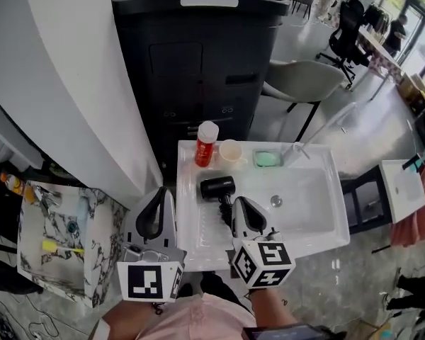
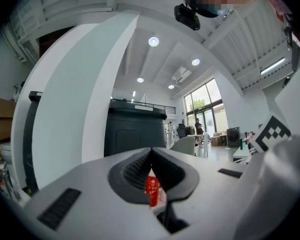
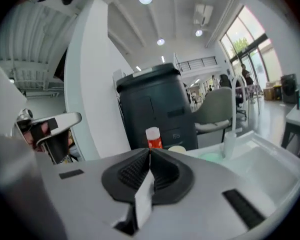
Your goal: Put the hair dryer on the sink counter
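The black hair dryer (image 1: 217, 188) lies on the white sink counter (image 1: 191, 239), left of the basin, with its handle pointing toward me. My right gripper (image 1: 239, 202) hovers just above and to the right of that handle; in the right gripper view (image 3: 150, 153) its jaws are shut with nothing held. My left gripper (image 1: 160, 192) hangs over the counter's left edge, and its jaws (image 2: 151, 151) are also shut and empty. Both grippers point roughly level, toward the back of the counter.
A red bottle (image 1: 206, 143) with a white cap, a small cup (image 1: 230, 151), a green soap (image 1: 266, 159) and the faucet (image 1: 297, 147) line the counter's back edge. A tall dark cabinet (image 1: 198, 48) stands behind. A marble-patterned table (image 1: 57, 239) is at left, a chair (image 1: 301, 80) beyond.
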`<state>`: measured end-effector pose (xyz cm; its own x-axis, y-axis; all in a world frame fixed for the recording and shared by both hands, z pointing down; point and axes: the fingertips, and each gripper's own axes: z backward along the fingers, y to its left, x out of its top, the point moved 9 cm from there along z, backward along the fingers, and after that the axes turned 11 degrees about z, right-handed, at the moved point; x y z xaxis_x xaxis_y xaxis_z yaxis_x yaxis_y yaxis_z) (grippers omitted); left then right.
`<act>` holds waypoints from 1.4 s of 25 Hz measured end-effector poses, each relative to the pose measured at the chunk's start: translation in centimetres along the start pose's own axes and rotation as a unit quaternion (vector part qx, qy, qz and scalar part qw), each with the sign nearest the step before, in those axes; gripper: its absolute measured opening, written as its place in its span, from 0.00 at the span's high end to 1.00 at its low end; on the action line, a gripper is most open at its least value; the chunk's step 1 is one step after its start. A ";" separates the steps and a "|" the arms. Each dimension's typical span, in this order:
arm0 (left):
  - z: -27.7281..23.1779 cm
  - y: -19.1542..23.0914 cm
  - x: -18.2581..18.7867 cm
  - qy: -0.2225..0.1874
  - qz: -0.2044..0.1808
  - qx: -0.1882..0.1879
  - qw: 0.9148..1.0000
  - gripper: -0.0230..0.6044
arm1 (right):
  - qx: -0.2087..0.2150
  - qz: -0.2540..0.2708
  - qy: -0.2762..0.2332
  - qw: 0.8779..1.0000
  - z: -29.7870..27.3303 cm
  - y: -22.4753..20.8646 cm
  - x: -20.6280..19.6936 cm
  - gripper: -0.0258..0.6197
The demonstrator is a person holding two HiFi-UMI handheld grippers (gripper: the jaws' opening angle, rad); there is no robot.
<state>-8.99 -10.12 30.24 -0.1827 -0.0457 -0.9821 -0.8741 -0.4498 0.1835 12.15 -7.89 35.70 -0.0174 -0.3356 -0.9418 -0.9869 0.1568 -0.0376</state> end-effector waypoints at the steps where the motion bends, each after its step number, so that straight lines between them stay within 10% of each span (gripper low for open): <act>1: 0.2 -0.4 0.3 -0.002 0.003 -0.007 1.000 0.95 | -0.008 0.014 -0.020 1.000 0.9 0.2 0.7 0.96; 8: 0.9 -2.2 1.7 -0.018 0.005 -0.046 0.999 0.95 | -0.043 0.083 -0.098 0.991 5.2 1.5 2.8 0.96; 35: 2.1 -3.1 3.0 -0.034 0.000 -0.051 0.998 0.95 | -0.039 0.129 -0.129 0.982 8.1 2.8 4.0 0.96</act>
<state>-7.79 -7.04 26.82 -0.2166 0.0140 -0.9762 -0.8244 -0.5382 0.1753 10.64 -1.31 29.15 -0.2368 -0.0456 -0.9705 -0.9646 0.1302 0.2293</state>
